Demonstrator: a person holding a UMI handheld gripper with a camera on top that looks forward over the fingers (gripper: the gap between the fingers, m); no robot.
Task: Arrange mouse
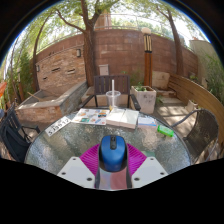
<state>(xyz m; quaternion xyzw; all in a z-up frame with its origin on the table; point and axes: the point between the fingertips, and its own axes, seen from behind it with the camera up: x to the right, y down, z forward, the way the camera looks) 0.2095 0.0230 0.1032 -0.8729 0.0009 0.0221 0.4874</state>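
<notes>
The blue mouse (111,152) sat between the jaws of the gripper (111,163), which were clamped on its sides above the glass bench (60,148). Beyond it lay papers (122,118), a clear cup (113,99) and a green object (165,131), with a brick wall (120,55) behind.

Light: bright daytime sun, outdoors.
Shadows: soft tree shade on the brick wall (105,55).
Edges: bent round like a fishbowl.
Sharpness: slightly soft.
</notes>
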